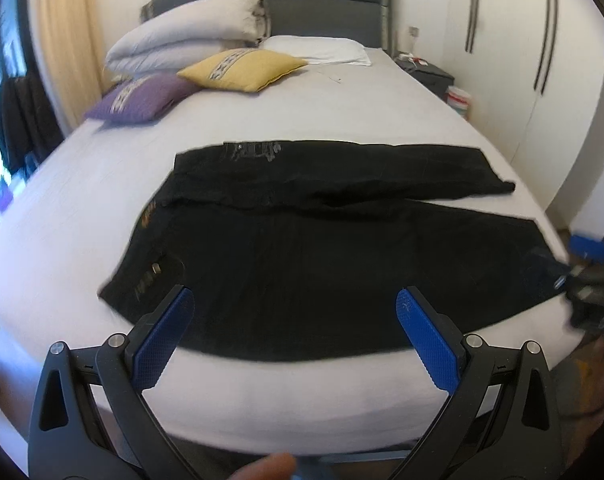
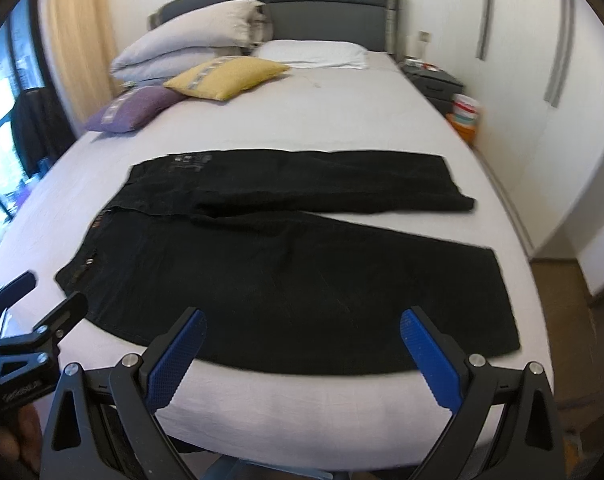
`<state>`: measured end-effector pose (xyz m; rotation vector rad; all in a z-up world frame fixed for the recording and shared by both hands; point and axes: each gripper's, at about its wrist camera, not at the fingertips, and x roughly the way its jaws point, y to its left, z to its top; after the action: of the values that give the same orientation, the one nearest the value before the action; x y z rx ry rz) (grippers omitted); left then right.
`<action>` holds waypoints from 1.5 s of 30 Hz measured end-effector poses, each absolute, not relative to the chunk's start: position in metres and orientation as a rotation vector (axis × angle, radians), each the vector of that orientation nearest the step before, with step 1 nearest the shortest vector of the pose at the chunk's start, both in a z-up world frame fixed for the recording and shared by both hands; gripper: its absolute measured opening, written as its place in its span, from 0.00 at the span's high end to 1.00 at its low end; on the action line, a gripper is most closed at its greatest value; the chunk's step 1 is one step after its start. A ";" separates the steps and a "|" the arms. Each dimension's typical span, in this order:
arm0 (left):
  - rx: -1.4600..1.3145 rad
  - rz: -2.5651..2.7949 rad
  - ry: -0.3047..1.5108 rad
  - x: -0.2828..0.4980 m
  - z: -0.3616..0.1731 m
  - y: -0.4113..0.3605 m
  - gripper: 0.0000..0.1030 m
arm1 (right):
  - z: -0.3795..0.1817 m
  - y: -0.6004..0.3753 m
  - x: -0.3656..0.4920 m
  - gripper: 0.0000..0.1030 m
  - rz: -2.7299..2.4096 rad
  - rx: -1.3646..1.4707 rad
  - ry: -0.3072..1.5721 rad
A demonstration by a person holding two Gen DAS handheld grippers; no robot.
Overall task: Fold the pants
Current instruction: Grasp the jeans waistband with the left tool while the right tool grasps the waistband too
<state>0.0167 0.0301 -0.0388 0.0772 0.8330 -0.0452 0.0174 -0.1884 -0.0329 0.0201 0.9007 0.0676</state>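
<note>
Nearest, the left gripper [image 1: 294, 300] and right gripper [image 2: 302, 322] are held with fingers spread wide, nothing gripped or touched, above the near edge of the bed [image 2: 302, 408]. Beyond them, the black pants [image 2: 286, 272] are laid flat across the sheet, legs parted, waistband leftward. No fold is made yet; every fold is judged outstanding.

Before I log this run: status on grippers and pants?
Left gripper open, right gripper open, both empty. Pants spread flat on bed, unfolded. Pillows far off, nothing in the way.
</note>
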 end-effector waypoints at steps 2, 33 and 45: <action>0.132 -0.052 0.833 0.036 -0.043 0.039 0.00 | -0.028 -0.199 0.033 0.02 0.143 0.012 0.893; 0.673 -0.517 1.216 0.525 -0.172 0.127 0.00 | -0.117 -0.267 0.376 0.07 0.823 -0.269 1.026; 0.564 -0.667 1.332 0.554 -0.202 0.130 0.58 | -0.143 -0.264 0.405 0.11 0.802 -0.339 1.063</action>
<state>0.5544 0.1303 -0.2022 0.5635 1.3317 -0.6670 0.4048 -0.2639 -0.1431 -0.3392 1.0634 0.8025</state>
